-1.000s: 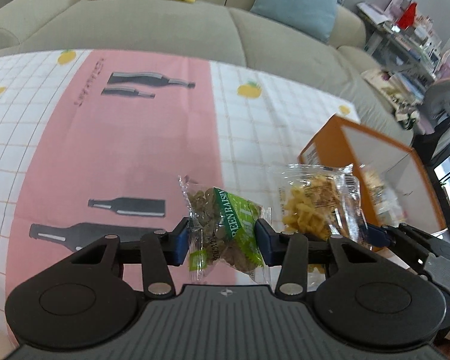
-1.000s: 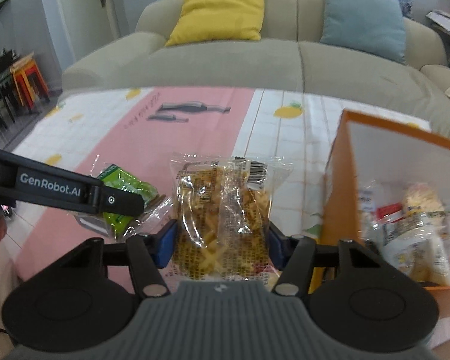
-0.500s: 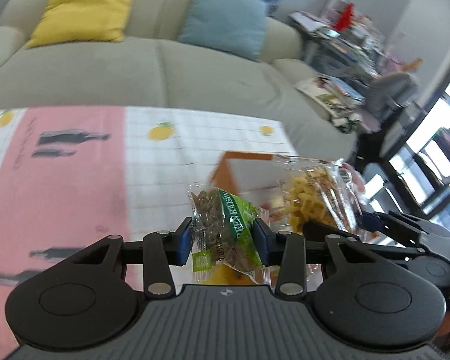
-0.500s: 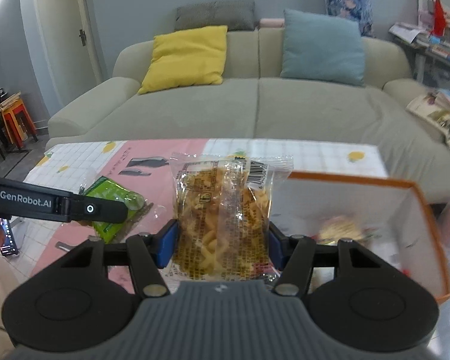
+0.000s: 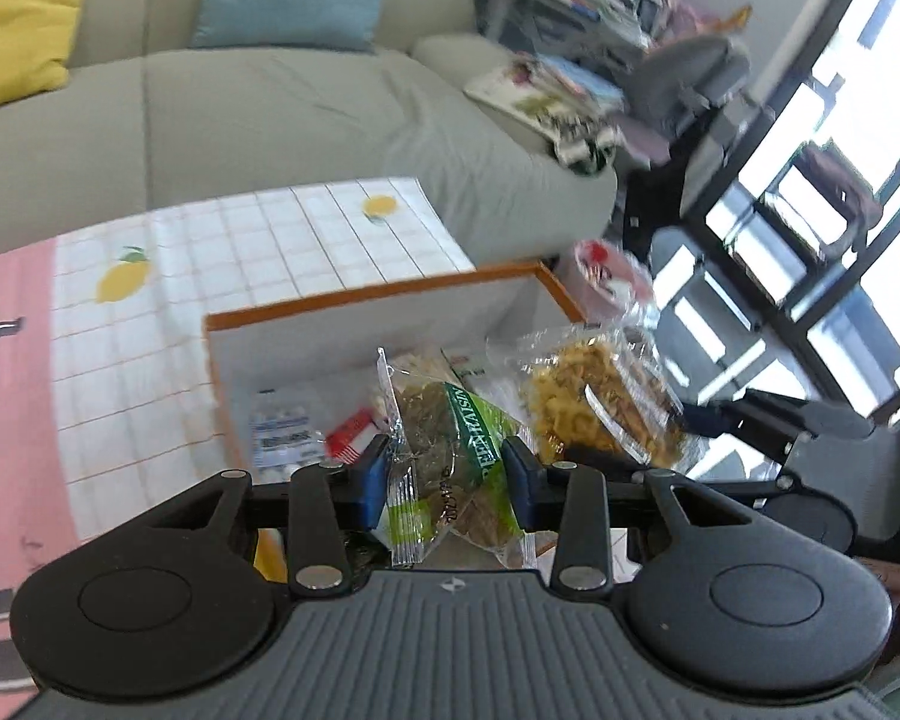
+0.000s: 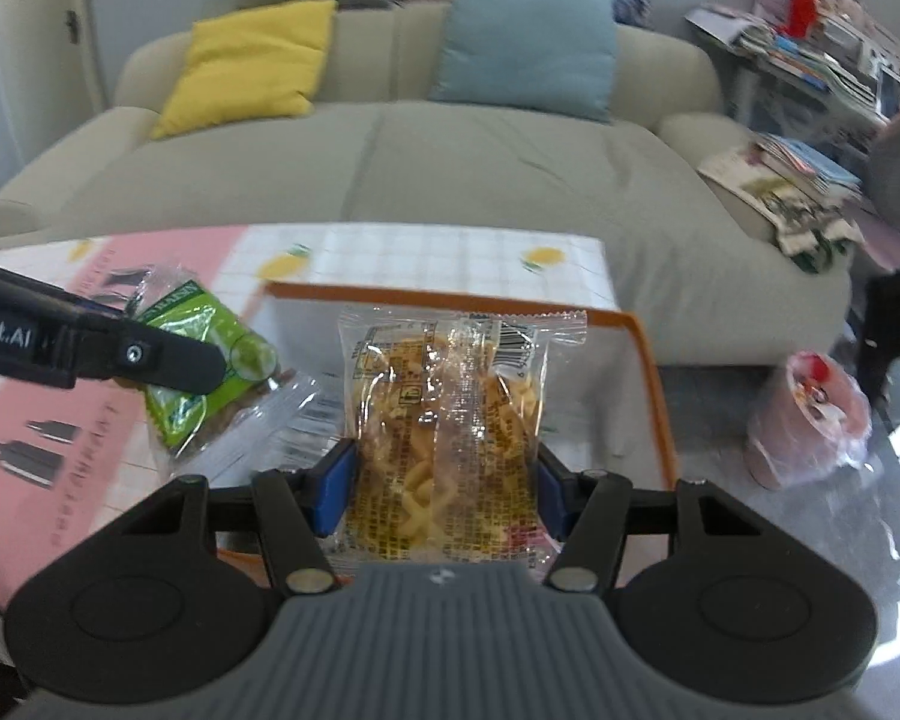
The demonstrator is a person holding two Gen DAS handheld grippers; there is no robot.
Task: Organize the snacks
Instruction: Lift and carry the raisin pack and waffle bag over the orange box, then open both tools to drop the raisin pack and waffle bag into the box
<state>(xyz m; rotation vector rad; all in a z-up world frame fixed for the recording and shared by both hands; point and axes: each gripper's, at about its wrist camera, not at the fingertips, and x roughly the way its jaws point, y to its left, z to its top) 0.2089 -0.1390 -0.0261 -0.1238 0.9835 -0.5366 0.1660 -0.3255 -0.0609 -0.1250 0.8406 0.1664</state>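
Left gripper (image 5: 444,477): seen from its own wrist camera, with blue pads on either side of a green raisin packet (image 5: 450,456); the jaws are closing, tightening on the packet clamped between them.
Green raisin packet: held clear of the table, tilted, with its clear crimped end uppermost; it hangs over the near left part of the orange box (image 5: 366,297). In the right wrist view it appears at far left (image 6: 204,360), partly behind the dark finger of the left gripper (image 6: 120,354).
Right gripper (image 6: 444,486): jaws part-way open by the width of the bag they grip, blue pads pressing both sides of a clear bag of yellow twisted snacks (image 6: 450,420).
Yellow snack bag: upright, barcode at its top right, held above the open box; in the left wrist view it sits just right of the raisin packet (image 5: 594,402).
Orange box: open-topped, orange rim and pale inner walls, standing at the table's right end (image 6: 648,372); several small packets lie inside, among them a red-and-white one (image 5: 351,441).
Table (image 5: 240,252): covered by a cloth with a white grid, lemon prints and a pink panel with dark bottle shapes.
Background: a beige sofa (image 6: 450,180) with a yellow cushion (image 6: 252,66) and a blue cushion (image 6: 528,42).
Floor at right: a pink plastic bag (image 6: 810,420), near the table's end.
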